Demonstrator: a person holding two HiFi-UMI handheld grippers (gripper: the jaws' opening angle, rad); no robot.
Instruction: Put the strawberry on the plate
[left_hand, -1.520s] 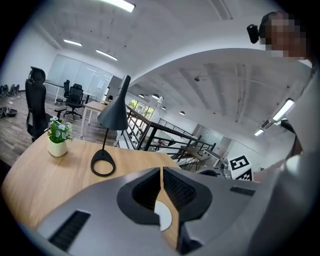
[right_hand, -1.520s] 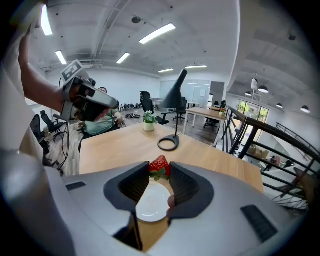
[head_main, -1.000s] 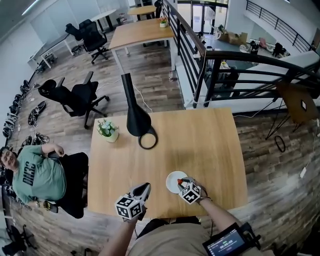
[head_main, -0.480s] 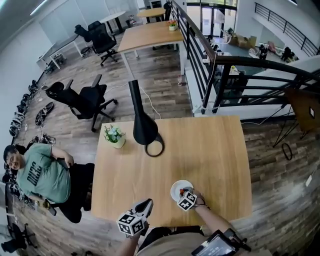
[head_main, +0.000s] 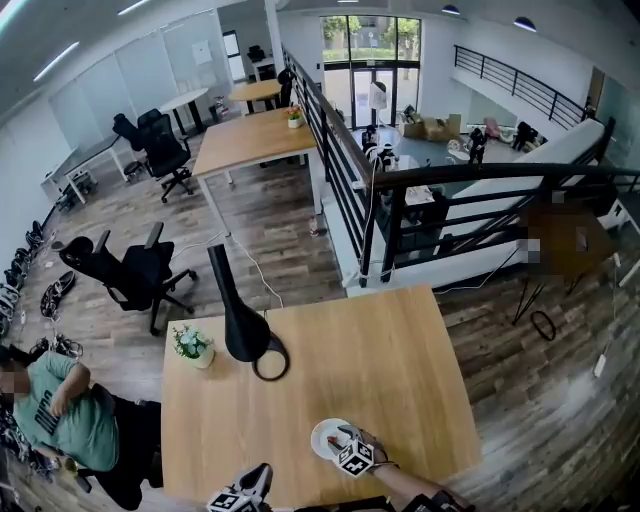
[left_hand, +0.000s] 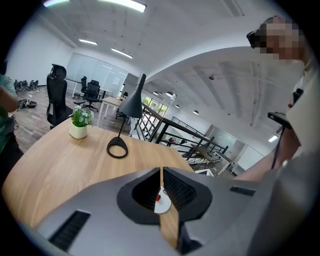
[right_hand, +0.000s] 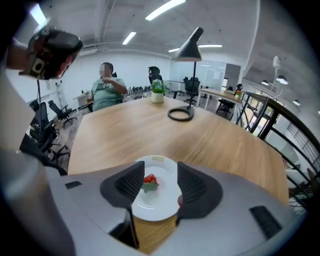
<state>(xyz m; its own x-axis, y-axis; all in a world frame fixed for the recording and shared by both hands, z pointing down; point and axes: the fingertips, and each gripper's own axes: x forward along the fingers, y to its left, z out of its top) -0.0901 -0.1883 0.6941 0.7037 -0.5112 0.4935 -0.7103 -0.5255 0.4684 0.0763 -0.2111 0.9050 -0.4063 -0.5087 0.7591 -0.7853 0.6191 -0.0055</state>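
Strawberry (right_hand: 150, 179) lies on the plate (right_hand: 161, 206), bottom centre of frame. Right gripper (right_hand: 158, 176) jaws have just been opening and stand clear either side of it. The left gripper (left_hand: 161, 187) is closed, empty.

Wood-plank floor (head_main: 285, 225), black office chairs (head_main: 135, 275) and long wooden desks (head_main: 250, 140); black railing (head_main: 335, 170); tall windows (head_main: 365, 40) beyond.

Wide bare tabletop (head_main: 385, 375) between plate (head_main: 321, 438) and lamp (head_main: 240, 332), potted plant (head_main: 192, 346)
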